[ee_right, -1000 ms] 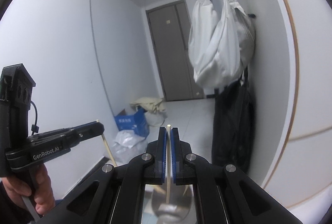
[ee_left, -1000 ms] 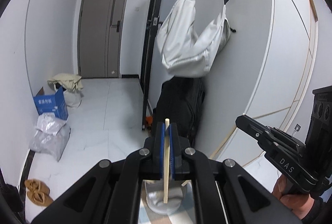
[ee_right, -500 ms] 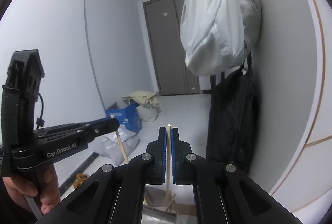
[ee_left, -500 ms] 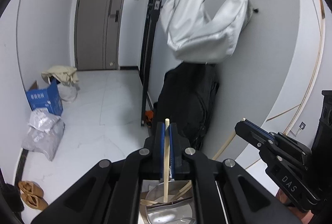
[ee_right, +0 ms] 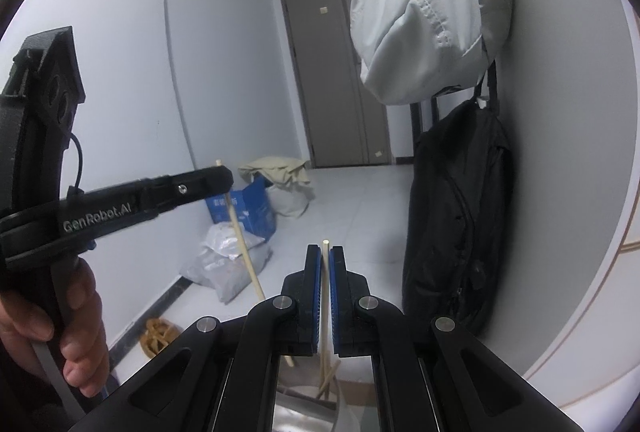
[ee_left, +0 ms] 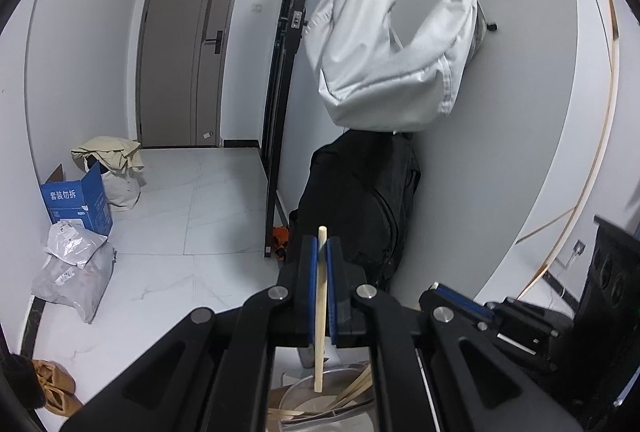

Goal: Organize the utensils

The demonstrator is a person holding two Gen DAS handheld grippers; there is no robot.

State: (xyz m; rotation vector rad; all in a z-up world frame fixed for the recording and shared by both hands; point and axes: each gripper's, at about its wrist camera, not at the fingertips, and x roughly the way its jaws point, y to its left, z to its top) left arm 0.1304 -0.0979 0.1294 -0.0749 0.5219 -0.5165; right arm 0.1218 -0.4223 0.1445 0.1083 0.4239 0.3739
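Note:
In the left wrist view my left gripper (ee_left: 321, 244) is shut on a pale wooden chopstick (ee_left: 320, 312) that stands nearly upright between the blue pads. Its lower end hangs just over a round metal container (ee_left: 316, 398) holding other chopsticks (ee_left: 356, 388). My right gripper (ee_left: 438, 290) shows low on the right. In the right wrist view my right gripper (ee_right: 325, 252) is shut on a second chopstick (ee_right: 324, 312), whose lower end reaches down to the metal container (ee_right: 308, 404). The left gripper (ee_right: 224, 180), in a hand, holds its slanted chopstick (ee_right: 242, 244) at the left.
A white bag (ee_left: 392, 44) hangs on the grey wall above a black backpack (ee_left: 360, 208). On the tiled floor lie a blue carton (ee_left: 76, 202), grey parcel bags (ee_left: 76, 272) and brown slippers (ee_left: 52, 388). A closed door (ee_left: 184, 44) is at the far end.
Both grippers have sunk toward the metal container, which now shows larger beneath them. The right gripper has dropped lower and closer beside the left. Both stay shut on their chopsticks.

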